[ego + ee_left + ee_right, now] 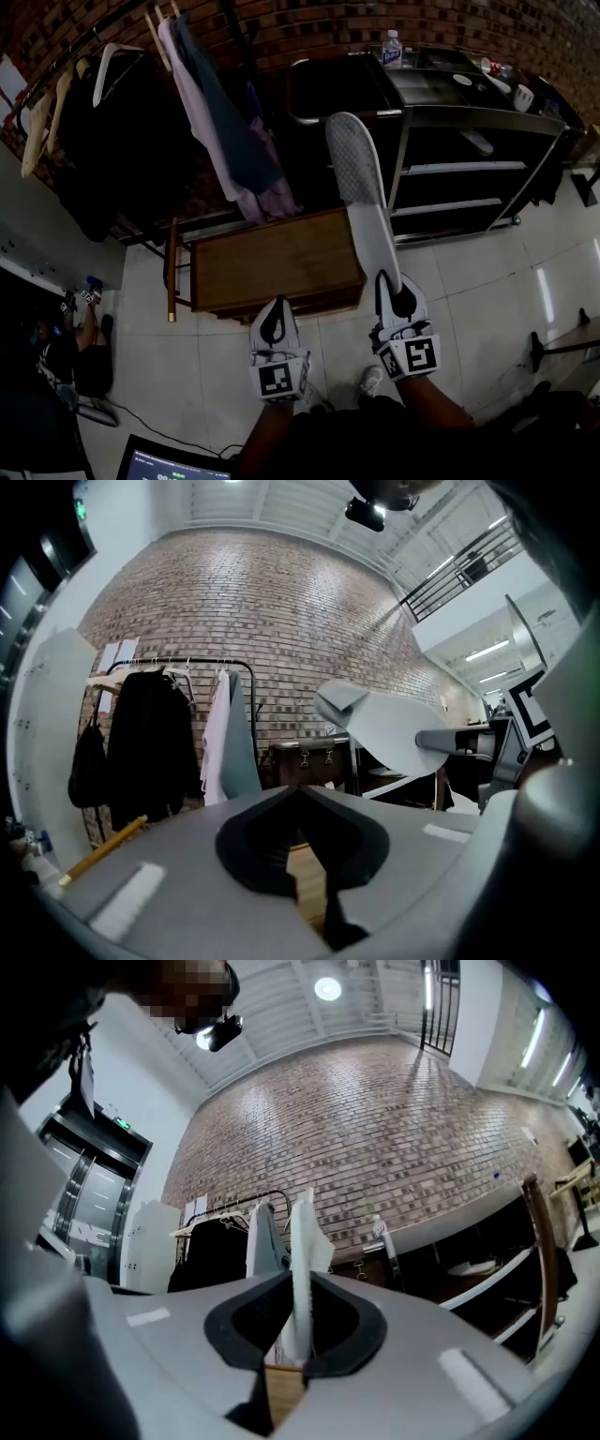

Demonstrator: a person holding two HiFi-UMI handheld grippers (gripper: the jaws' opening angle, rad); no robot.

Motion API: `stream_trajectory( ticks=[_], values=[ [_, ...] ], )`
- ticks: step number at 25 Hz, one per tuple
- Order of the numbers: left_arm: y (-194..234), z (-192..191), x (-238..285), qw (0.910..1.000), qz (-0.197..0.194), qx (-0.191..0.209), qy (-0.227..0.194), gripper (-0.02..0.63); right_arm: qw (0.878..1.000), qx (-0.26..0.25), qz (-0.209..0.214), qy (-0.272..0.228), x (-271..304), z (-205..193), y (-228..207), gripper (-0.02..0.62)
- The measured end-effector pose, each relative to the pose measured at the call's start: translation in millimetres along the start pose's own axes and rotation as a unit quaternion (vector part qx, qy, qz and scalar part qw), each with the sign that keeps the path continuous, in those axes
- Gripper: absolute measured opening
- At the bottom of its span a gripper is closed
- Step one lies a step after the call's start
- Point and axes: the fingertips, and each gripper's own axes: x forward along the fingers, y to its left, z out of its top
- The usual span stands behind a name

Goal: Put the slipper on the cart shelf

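We hold the slipper (pixel 361 202) by one thin end only, so it could swing or slip free before reaching the cart (pixel 478 114) at upper right. Our right gripper (pixel 397 298) is pinched almost closed on it mid-frame. The left gripper (pixel 275 330) is closed and empty.

The slipper (pixel 361 187) shows a matt, finely dotted pale sole. The chest (pixel 277 262) is dull brown wood. The cart shelf (pixel 464 169) is smooth metal, the wall (pixel 309 28) rough brick, the floor (pixel 469 300) glossy tile.
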Motion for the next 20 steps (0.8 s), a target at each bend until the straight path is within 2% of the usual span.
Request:
stream_trajectory(
  ticks=[3,15,20],
  values=[
    [-20,0,9,0.9999,-0.005,0.012,0.0,0.011,1.0,0.001,-0.009,0.008,-7,0,-19,0.04],
    [-109,17,50,0.999,-0.035,0.018,-0.021,0.011,0.999,-0.015,-0.037,0.024,-41,1,-109,0.04],
    [-138,23,60,0.9979,-0.054,0.02,-0.03,0.011,0.998,-0.013,-0.052,0.03,-53,1,-132,0.041]
  ],
)
